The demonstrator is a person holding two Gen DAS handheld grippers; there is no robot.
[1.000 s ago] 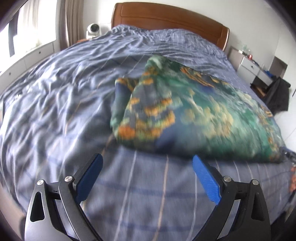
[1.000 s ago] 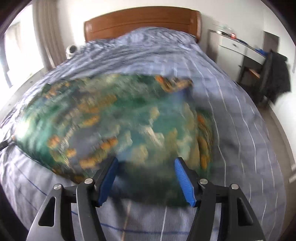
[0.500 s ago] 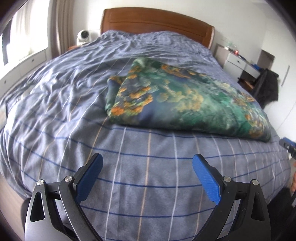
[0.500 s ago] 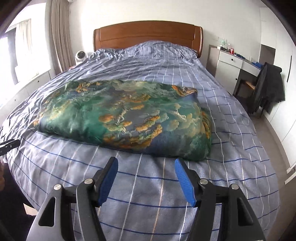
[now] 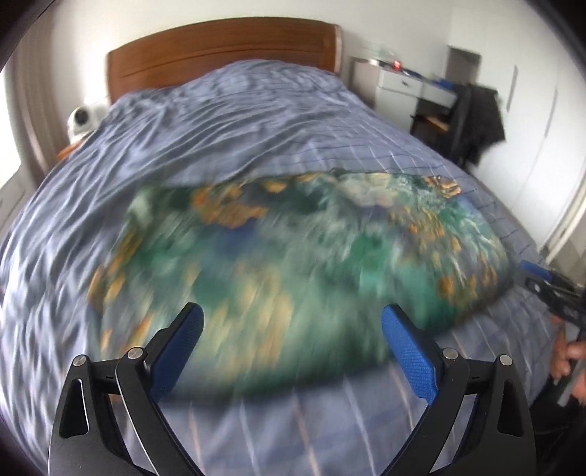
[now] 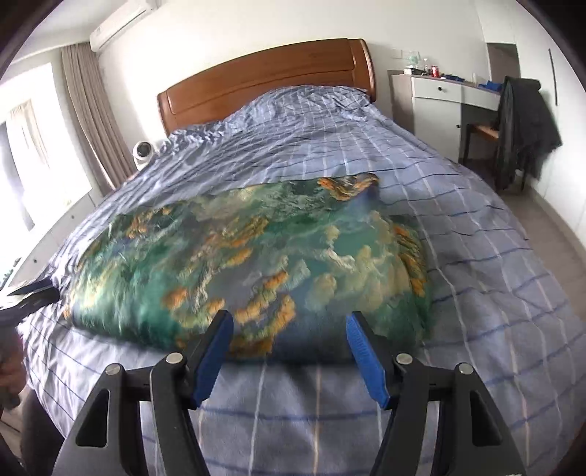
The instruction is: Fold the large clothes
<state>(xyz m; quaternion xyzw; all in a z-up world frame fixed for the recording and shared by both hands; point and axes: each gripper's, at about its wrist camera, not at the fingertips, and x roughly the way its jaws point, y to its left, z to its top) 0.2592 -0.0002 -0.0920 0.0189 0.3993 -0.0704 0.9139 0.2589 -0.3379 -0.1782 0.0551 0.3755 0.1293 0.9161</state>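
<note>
A wide bed point(image 6: 476, 256) fills the room, covered with a soft, wrinkled blue-grey duvet crossed by thin white and dark blue lines. Its curved, polished brown wooden headboard point(image 6: 263, 80) stands against a white wall. Beside the bed's left edge are beige curtains point(image 6: 95, 117), a bright window and a small round white device point(image 6: 143, 152); beyond the right edge stand a white drawer unit point(image 6: 436, 99) with small items on top and a chair point(image 6: 520, 128) draped with dark clothing. An air conditioner point(image 6: 121, 22) is mounted high on the wall.

The folded garment point(image 6: 249, 263), a smooth, slightly glossy fabric printed in teal green, navy and orange cloud-like shapes, lies as a broad, puffy rectangle across the bed near its foot edge, heavily blurred in the left wrist view.

The left gripper point(image 5: 293, 337) has its blue textured jaws spread wide, with nothing between them, above the garment's near edge. The right gripper point(image 6: 289, 344) has its jaws partly apart and empty, also just over that near edge.
</note>
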